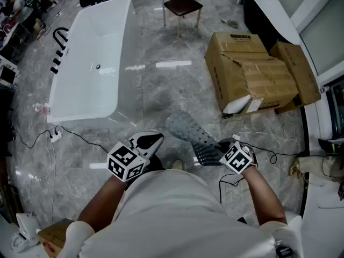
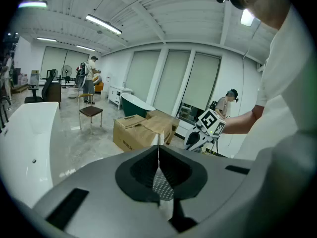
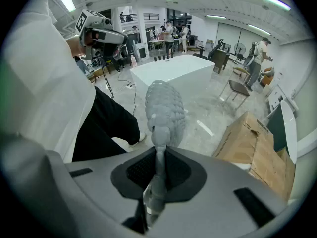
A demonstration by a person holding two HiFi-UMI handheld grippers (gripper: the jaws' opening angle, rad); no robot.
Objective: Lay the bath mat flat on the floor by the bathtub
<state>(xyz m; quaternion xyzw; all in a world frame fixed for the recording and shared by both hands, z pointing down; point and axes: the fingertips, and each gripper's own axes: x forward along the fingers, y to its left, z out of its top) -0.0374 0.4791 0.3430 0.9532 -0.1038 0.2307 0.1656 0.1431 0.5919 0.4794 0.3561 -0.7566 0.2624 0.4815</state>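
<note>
Done so far: we hold the bath mat (image 1: pixel 189 131) in the air at the lower centre of the head view. No part of it lies flat yet.
Left tongs (image 1: pixel 155 139): pinched together on a thin edge of the mat, with a sliver of its dotted surface showing between the jaws.
Right tongs (image 1: pixel 213 150): clamped on the other end, from which the mat rises as a bumpy grey fold.
Where the mat is: above the grey floor (image 1: pixel 161 85), below and to the right of the white bathtub (image 1: pixel 91 58) that fills the upper left. It does not touch the tub.
Left to do: we judge nearly all of it. The mat must be spread out, lowered beside the tub and released.
Head view alone: it shows the layout, with the bare floor along the tub's side, the cardboard boxes (image 1: pixel 252 74) at the upper right and a chair (image 1: pixel 183 5) at the top.
Left gripper view alone: it shows how little of the mat that side grips.
Right gripper view alone: it shows the mat's knobbly face and its crumpled, folded state, with the tub behind it.
</note>
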